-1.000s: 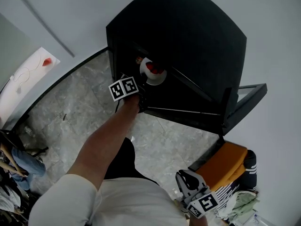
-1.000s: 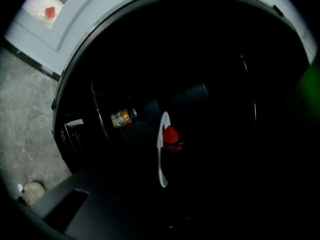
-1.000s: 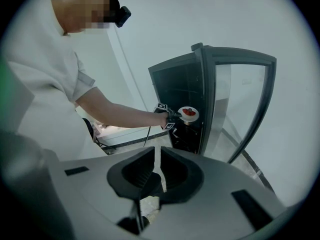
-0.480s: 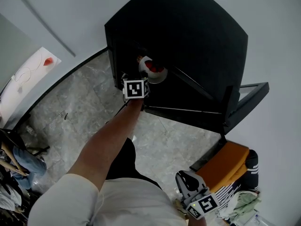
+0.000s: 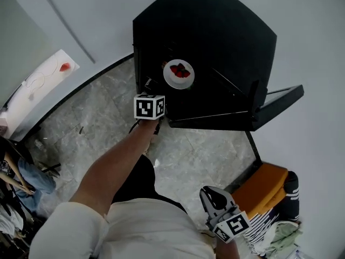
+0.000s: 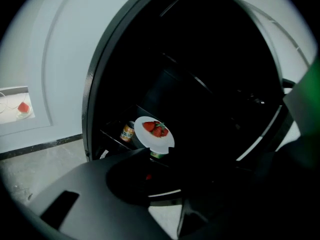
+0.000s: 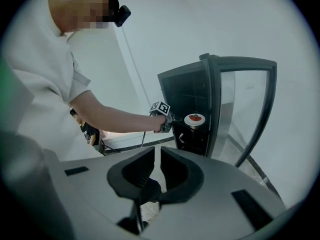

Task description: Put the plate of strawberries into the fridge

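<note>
- The round white plate (image 5: pixel 178 81) of red strawberries (image 5: pixel 181 71) sits on a shelf inside the black fridge (image 5: pixel 215 36), whose glass door (image 5: pixel 276 102) stands open.
- An orange can (image 6: pixel 128 132) stands just beside the plate.
- The left gripper (image 7: pixel 171 119) is near the plate but apart from it, jaws open and empty.
- The right gripper (image 7: pixel 156 165) is closed on nothing, well away from the fridge.

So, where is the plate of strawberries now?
The plate sits inside the open fridge, toward its left side; in the left gripper view a can stands just left of it.
</note>
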